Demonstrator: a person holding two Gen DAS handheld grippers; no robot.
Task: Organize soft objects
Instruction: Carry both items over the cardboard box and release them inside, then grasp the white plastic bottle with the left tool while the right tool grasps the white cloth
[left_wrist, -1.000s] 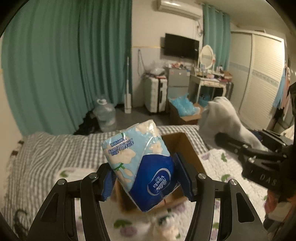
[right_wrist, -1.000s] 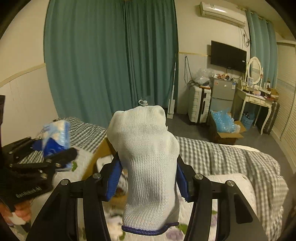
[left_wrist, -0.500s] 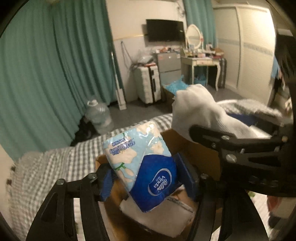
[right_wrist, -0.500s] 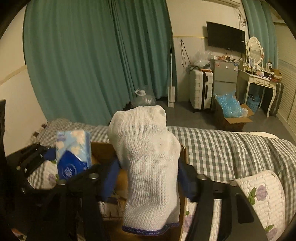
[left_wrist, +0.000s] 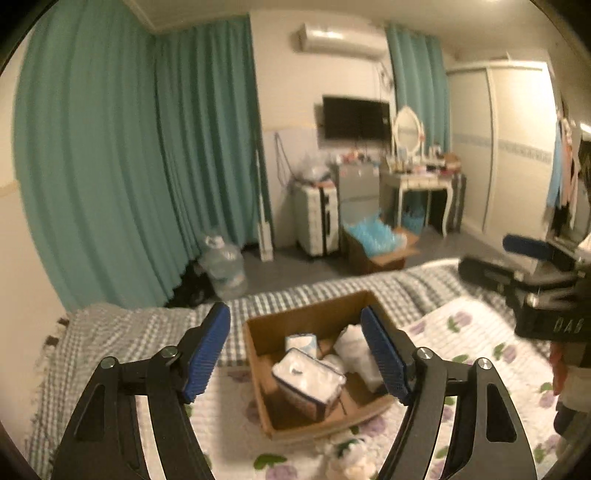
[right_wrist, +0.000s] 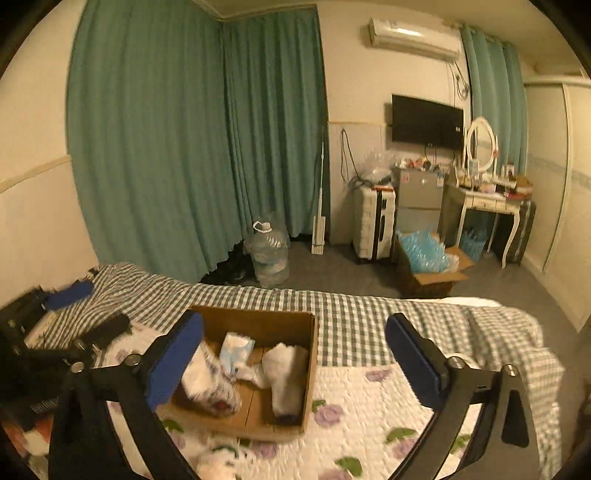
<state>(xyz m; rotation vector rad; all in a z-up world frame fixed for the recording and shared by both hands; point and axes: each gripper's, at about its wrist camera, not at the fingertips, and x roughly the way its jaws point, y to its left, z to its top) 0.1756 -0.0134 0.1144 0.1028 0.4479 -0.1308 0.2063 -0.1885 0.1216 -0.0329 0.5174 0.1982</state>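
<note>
Both grippers hang over the bed with their blue-padded fingers spread wide and nothing held between them. The left gripper (left_wrist: 295, 350) sits above the open cardboard box (left_wrist: 255, 334), which rests on the floral quilt (left_wrist: 465, 332) laid over a green checked bedspread (right_wrist: 354, 325). The right gripper (right_wrist: 293, 363) is above the same box from the other side, and it shows at the right edge of the left wrist view as a dark body with one blue pad. Inside the box lie the soft things: a plastic-wrapped tissue pack (left_wrist: 308, 380) tilted in the middle, a smaller light blue tissue pack (right_wrist: 236, 349) leaning toward the back wall, and a white sock (right_wrist: 284, 376) slumped along the right side. Something white lies on the quilt just in front of the box, too blurred to name. Beyond the bed stand teal curtains (right_wrist: 192, 147), a large water jug (right_wrist: 267, 253) on the floor, a white suitcase (right_wrist: 373, 221), and a second carton (right_wrist: 432, 277) filled with blue plastic near a white dressing table (right_wrist: 487, 205).
</note>
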